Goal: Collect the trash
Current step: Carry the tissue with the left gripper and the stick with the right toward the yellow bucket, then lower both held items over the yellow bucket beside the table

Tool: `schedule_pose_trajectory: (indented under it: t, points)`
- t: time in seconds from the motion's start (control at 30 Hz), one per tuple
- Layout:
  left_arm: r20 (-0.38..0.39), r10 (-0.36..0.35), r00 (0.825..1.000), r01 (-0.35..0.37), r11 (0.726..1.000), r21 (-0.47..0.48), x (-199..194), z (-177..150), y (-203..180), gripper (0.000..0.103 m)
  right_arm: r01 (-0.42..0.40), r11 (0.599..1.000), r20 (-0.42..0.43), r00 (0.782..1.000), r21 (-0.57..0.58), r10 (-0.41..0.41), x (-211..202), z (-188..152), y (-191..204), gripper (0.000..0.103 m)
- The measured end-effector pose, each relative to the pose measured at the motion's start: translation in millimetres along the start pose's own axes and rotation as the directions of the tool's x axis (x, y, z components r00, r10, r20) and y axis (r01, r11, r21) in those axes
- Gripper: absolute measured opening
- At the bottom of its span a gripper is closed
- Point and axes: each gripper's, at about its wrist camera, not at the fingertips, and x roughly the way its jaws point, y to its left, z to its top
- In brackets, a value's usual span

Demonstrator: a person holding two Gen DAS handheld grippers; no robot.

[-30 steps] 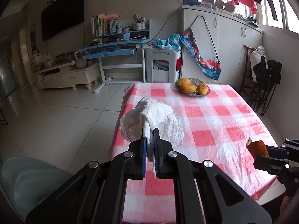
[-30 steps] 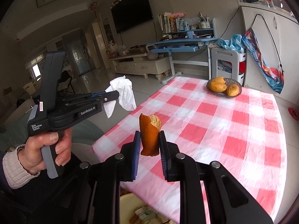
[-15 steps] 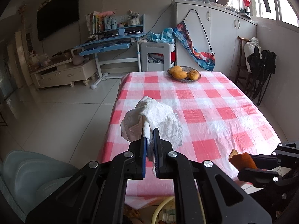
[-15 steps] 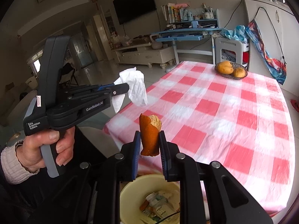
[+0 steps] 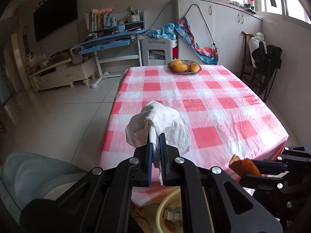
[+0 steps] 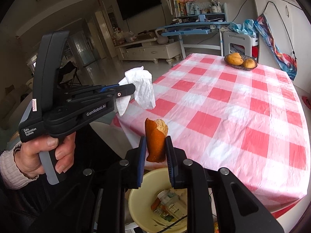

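Note:
My left gripper (image 5: 156,138) is shut on a crumpled white paper towel (image 5: 161,122) and holds it in the air just off the table's near edge; the towel also shows in the right wrist view (image 6: 142,86). My right gripper (image 6: 155,141) is shut on a bitten brown bread piece (image 6: 155,137), which also shows in the left wrist view (image 5: 244,165). Below both grippers stands a pale yellow trash bin (image 6: 143,192) holding wrappers; its rim shows in the left wrist view (image 5: 165,200).
The table has a red and white checked cloth (image 5: 204,104). A bowl of yellow fruit (image 5: 184,67) sits at its far end. A grey-green chair (image 5: 29,174) is at the left. A dark chair with bags (image 5: 262,66) stands by the right wall.
Both grippers have pulled back from over the table past its near edge, each keeping its load. The trash bin has come into view below them.

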Motion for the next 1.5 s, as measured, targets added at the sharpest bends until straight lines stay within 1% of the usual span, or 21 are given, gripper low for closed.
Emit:
schedule_pose_trajectory:
  t: [0.5, 0.97, 1.5]
  points:
    - [-0.038, -0.015, 0.999, 0.017, 0.999, 0.04, -12.0, -22.6, -15.5, 0.006, 0.023, 1.0, -0.052, 0.998, 0.015, -0.023, 1.2, -18.0, 8.4, 0.021]
    - [-0.068, -0.021, 0.997, 0.024, 0.999, 0.043, -14.3, -30.9, -17.9, 0.006, 0.043, 0.999, -0.081, 0.996, 0.022, -0.041, 3.9, -24.8, 10.4, 0.021]
    - [-0.093, -0.029, 0.995, 0.033, 0.998, 0.048, -12.4, -35.6, -22.1, 0.006, 0.051, 0.999, -0.096, 0.994, 0.021, -0.048, 6.5, -26.8, 10.9, 0.021]
